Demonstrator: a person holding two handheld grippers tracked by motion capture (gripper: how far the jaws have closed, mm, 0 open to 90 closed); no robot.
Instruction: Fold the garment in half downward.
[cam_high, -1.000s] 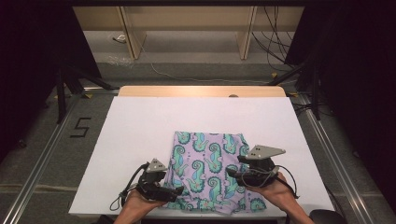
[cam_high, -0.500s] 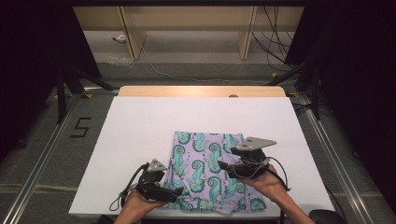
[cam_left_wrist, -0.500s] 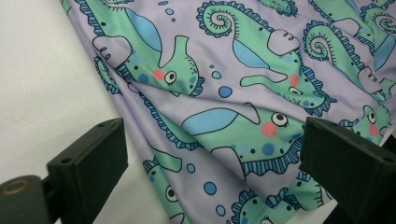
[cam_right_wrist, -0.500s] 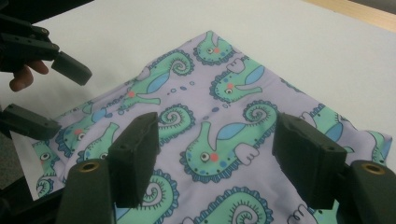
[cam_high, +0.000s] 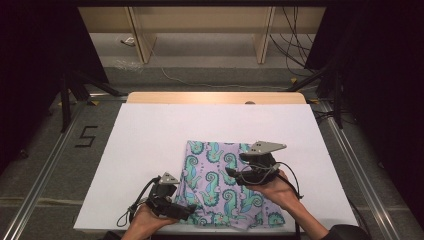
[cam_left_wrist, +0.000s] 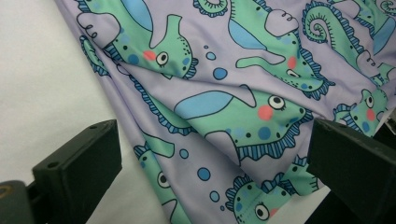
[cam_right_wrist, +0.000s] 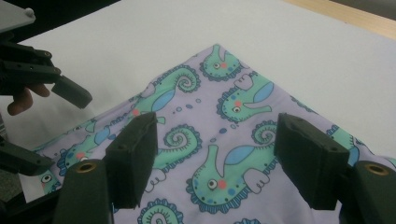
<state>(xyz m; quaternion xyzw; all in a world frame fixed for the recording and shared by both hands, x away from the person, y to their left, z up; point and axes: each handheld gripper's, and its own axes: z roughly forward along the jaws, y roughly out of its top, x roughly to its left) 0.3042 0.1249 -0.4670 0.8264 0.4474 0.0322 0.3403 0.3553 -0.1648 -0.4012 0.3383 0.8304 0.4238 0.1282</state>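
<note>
Cloth (cam_high: 226, 185), lilac and printed with green seahorses, lies folded into a flat rectangle on the white desk (cam_high: 150, 135), its long wrinkles running just ahead of the left gripper (cam_high: 189, 212). That gripper sits low at the cloth's near left corner, jaws spread wide over the fabric edge and pinching nothing; they have just been opening, which reads as a let-go after laying the fold down. The right gripper (cam_high: 230, 172) hovers above the cloth's right half, angled toward the left one, jaws apart and empty with the print showing between them, also lately widening. Both seem placed to smooth or take a fresh hold for another fold.
</note>
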